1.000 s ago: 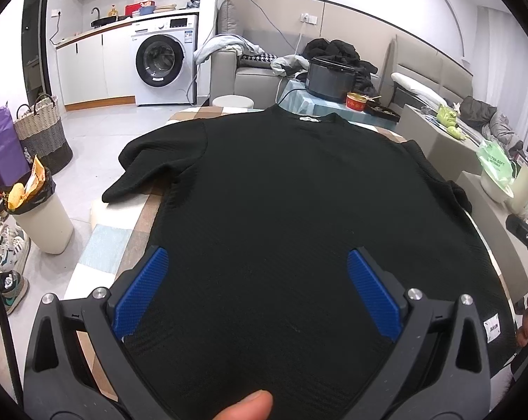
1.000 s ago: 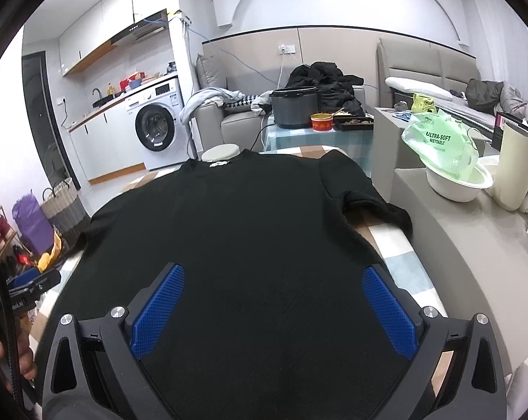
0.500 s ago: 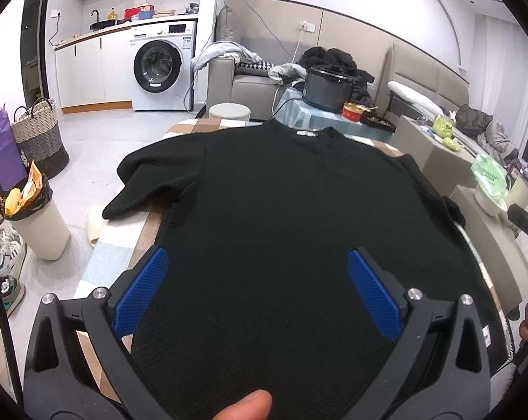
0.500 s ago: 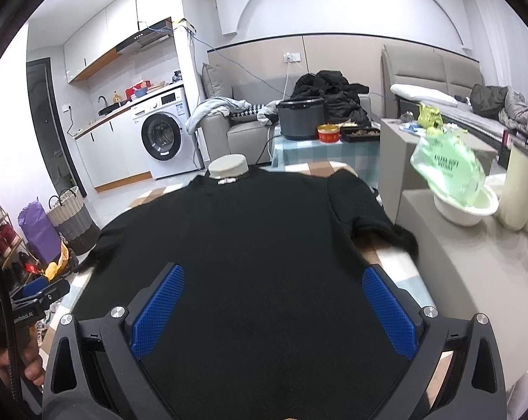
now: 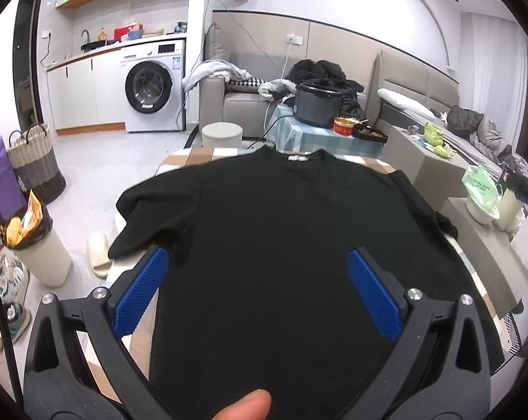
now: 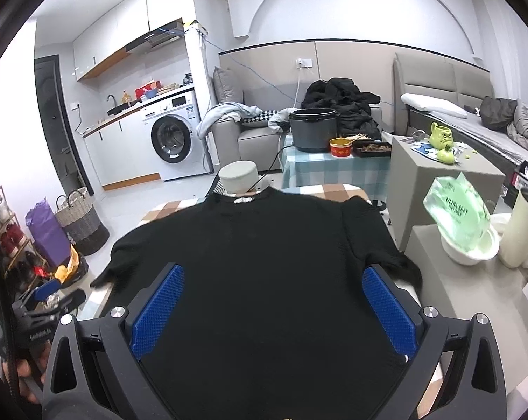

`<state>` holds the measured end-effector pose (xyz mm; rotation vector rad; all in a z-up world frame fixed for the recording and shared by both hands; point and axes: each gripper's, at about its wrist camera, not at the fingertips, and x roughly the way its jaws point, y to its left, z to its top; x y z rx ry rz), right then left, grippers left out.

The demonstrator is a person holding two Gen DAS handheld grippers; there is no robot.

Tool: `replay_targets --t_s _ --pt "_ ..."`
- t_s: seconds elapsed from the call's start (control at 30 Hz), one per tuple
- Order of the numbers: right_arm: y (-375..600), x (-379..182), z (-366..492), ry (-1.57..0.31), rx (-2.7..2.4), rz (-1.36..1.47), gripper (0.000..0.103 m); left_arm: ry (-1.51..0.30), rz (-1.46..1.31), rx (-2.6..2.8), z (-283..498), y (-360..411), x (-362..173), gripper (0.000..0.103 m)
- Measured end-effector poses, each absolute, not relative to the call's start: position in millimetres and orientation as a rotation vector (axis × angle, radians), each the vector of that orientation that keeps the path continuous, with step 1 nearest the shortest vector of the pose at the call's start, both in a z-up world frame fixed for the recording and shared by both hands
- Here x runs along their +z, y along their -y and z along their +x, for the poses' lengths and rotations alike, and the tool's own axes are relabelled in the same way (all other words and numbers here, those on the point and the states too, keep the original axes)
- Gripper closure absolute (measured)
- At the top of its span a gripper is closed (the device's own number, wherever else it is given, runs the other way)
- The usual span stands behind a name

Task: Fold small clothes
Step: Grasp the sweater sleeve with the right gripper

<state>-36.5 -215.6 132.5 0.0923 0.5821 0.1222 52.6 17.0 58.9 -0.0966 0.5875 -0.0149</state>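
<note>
**Both claws rise above black top spread for folding**

Since a second ago both claws have lifted and drawn back, so more of the room now shows beyond the black top (image 5: 281, 245), which lies flat on the checked tabletop (image 5: 194, 159) as before. Its long axis runs away from the cameras, collar and white neck label at the far end, hem nearest. One sleeve overhangs the tabletop's left edge above the floor, near a pale slipper (image 5: 99, 252); the other sleeve reaches the right edge, just beside a grey side tabletop (image 6: 473, 301) carrying a white bowl (image 6: 470, 250) and a cream tumbler (image 6: 521, 227). The left claw (image 5: 257, 290) is released, blue pads spread wide over the garment's lower left part, gripping nothing; a fingertip shows at the frame's bottom. The right claw (image 6: 270, 304) is likewise released, pads wide apart over the lower right part. Open floor lies to the left, toward a bin (image 5: 40, 252) and washing machine (image 5: 155, 87). A round stool (image 6: 237, 176) stands just past the collar.
</note>
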Motion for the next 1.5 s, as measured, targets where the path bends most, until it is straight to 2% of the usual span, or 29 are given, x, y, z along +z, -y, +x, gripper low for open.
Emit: replay_targets --t_s 0.2,0.47,0.67,0.93,1.1,1.3,1.37,1.4,1.43,1.5 --pt "216.2 140.1 -17.2 -0.564 0.109 0.119 0.000 -0.608 -0.113 -0.004 72.7 -20.8 69.5 0.001" --pt "268.1 74.2 18.6 -0.677 0.036 0.296 0.000 -0.682 -0.151 0.019 105.6 -38.5 35.4 0.001" --pt "318.8 29.5 31.5 -0.741 -0.112 0.544 0.000 -0.734 -0.157 0.016 132.8 -36.0 -0.5 0.001" --pt "359.6 -0.5 77.1 -0.718 -0.223 0.833 0.015 -0.781 -0.166 0.029 160.1 -31.7 -34.0 0.001" --pt "377.2 -17.9 104.3 -0.738 -0.345 0.895 0.019 -0.786 -0.163 0.051 166.9 -36.1 -42.7 0.001" --pt "385.2 -30.5 138.6 -0.775 -0.450 0.908 0.032 -0.811 -0.156 0.053 172.6 -39.6 -55.1 0.001" --pt "385.2 -37.2 146.8 -0.818 -0.491 0.897 0.051 -0.811 -0.152 0.050 172.9 -39.5 -56.4 0.001" --pt "384.4 -34.9 148.3 -0.815 -0.515 0.867 0.056 -0.808 -0.148 0.050 173.2 -39.7 -56.9 0.001" --pt "383.0 -32.5 149.8 -0.807 -0.525 0.833 0.069 -0.806 -0.148 0.049 173.4 -39.9 -57.5 0.001" --pt "378.6 -28.4 153.7 -0.814 -0.524 0.778 0.086 -0.809 -0.154 0.046 173.9 -40.5 -58.9 0.001"
